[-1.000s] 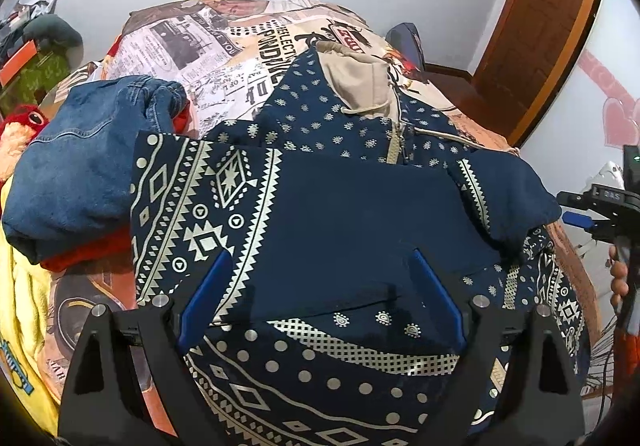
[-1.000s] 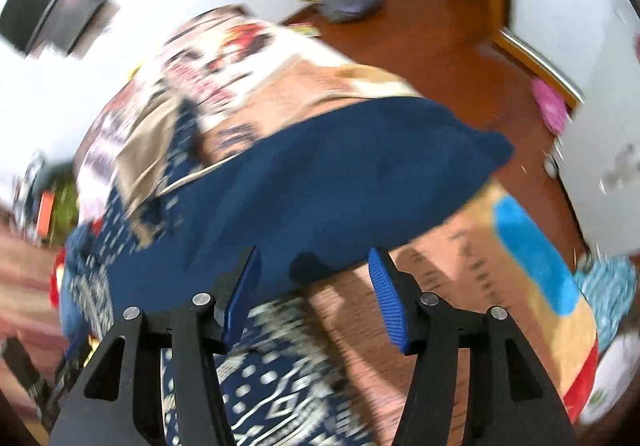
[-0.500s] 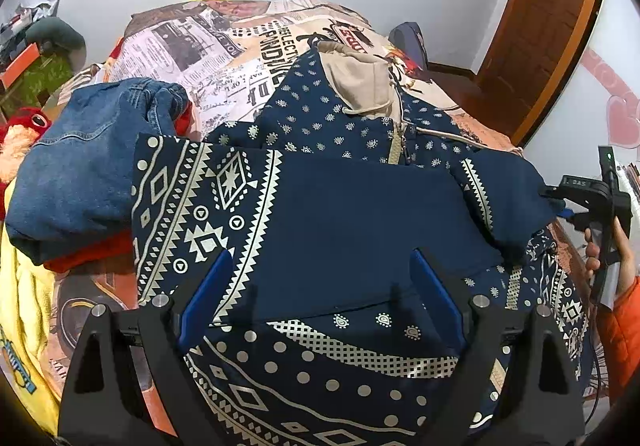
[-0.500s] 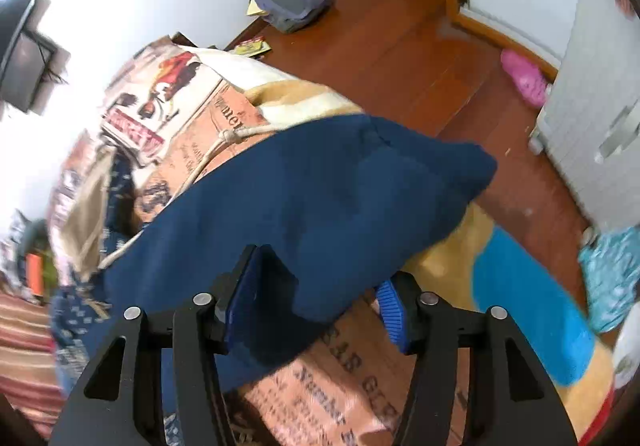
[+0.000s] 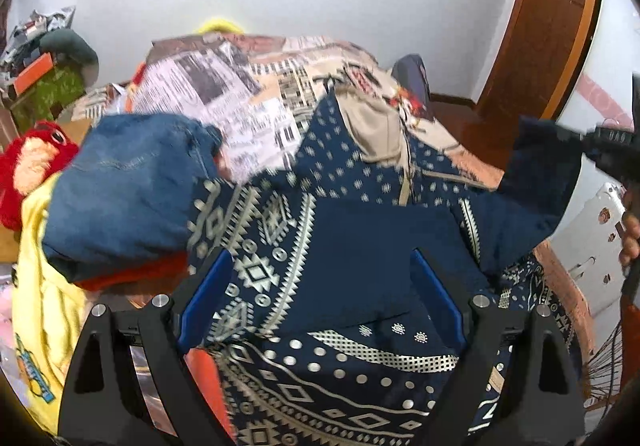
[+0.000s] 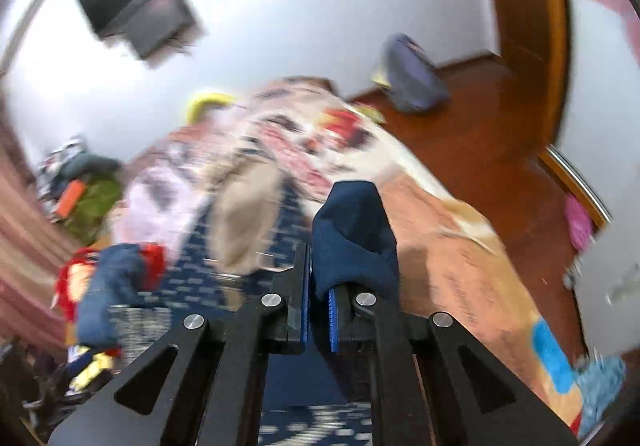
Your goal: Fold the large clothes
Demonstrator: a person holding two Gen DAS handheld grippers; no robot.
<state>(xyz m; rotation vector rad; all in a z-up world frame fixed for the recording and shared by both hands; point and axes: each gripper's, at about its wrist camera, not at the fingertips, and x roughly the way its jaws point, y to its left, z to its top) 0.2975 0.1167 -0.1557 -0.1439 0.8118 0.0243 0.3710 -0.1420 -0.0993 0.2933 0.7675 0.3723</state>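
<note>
A navy hoodie [image 5: 352,246] with white patterns and a beige hood lining lies spread on the bed. Its left sleeve is folded across the body. My left gripper [image 5: 320,286] is open and hovers low over the folded sleeve, holding nothing. My right gripper [image 6: 318,306] is shut on the navy right sleeve cuff [image 6: 352,230] and holds it lifted above the bed. In the left wrist view the lifted sleeve [image 5: 536,182] rises at the right, held by the right gripper [image 5: 600,146].
Folded blue jeans [image 5: 128,190] lie over red and yellow clothes at the left of the bed. A red plush toy [image 5: 28,166] sits further left. A newspaper-print bedspread [image 5: 240,86] covers the bed. A wooden door [image 5: 552,18] and floor lie to the right.
My right gripper closed on the right sleeve cuff and lifted it off the bed. My left gripper moved a little closer to the hoodie and stayed open.
</note>
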